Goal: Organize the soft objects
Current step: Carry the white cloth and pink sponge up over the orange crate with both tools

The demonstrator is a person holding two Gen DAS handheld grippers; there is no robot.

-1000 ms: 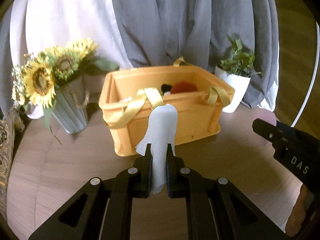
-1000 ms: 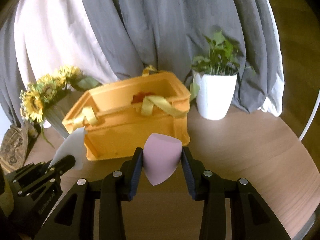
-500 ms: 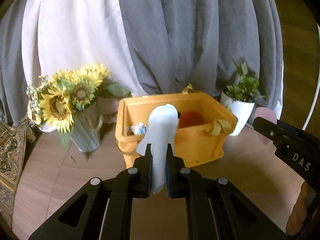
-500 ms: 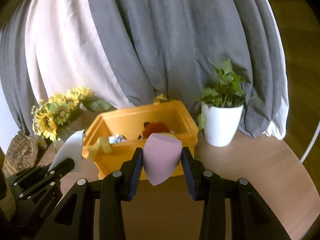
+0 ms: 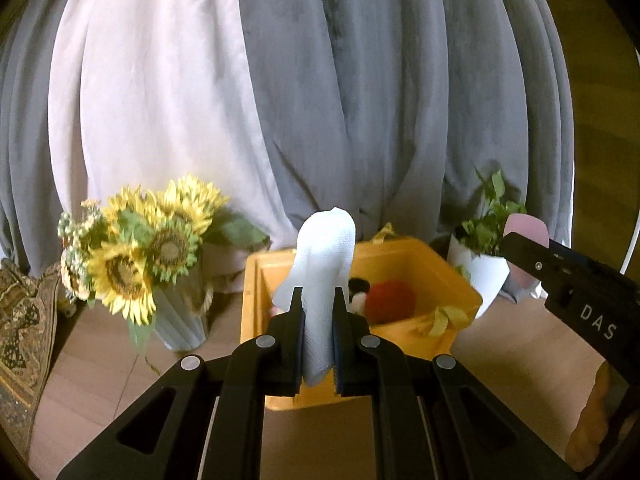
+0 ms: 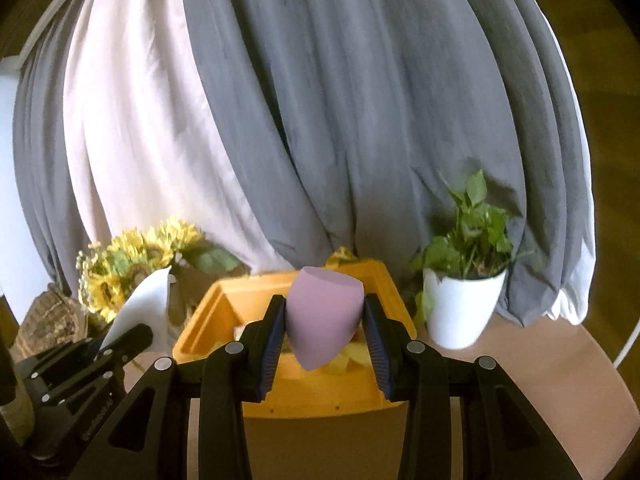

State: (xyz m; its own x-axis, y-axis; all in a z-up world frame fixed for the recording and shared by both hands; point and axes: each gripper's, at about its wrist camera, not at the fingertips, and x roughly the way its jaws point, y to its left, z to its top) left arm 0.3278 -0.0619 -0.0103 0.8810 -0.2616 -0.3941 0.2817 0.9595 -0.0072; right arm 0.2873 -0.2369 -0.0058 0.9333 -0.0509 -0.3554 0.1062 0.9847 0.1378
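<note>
My left gripper (image 5: 317,300) is shut on a white folded cloth (image 5: 325,256) that sticks up between its jaws. It is held above the near side of an orange plastic crate (image 5: 448,280), which holds a red fuzzy ball (image 5: 390,300) and other small items. My right gripper (image 6: 325,312) is shut on a pink egg-shaped sponge (image 6: 322,314), also above the near edge of the crate (image 6: 394,300). The right gripper shows at the right of the left wrist view (image 5: 524,248); the left gripper with the cloth shows at the left of the right wrist view (image 6: 132,332).
A vase of sunflowers (image 5: 140,264) stands left of the crate and a white pot with a green plant (image 6: 464,304) stands right of it. Grey and white curtains (image 5: 320,100) hang behind the round wooden table (image 5: 512,352). A patterned woven object (image 5: 20,328) lies at the far left.
Both grippers have risen and moved toward the crate, still holding the cloth and the sponge. The crate's inside now shows from above.
</note>
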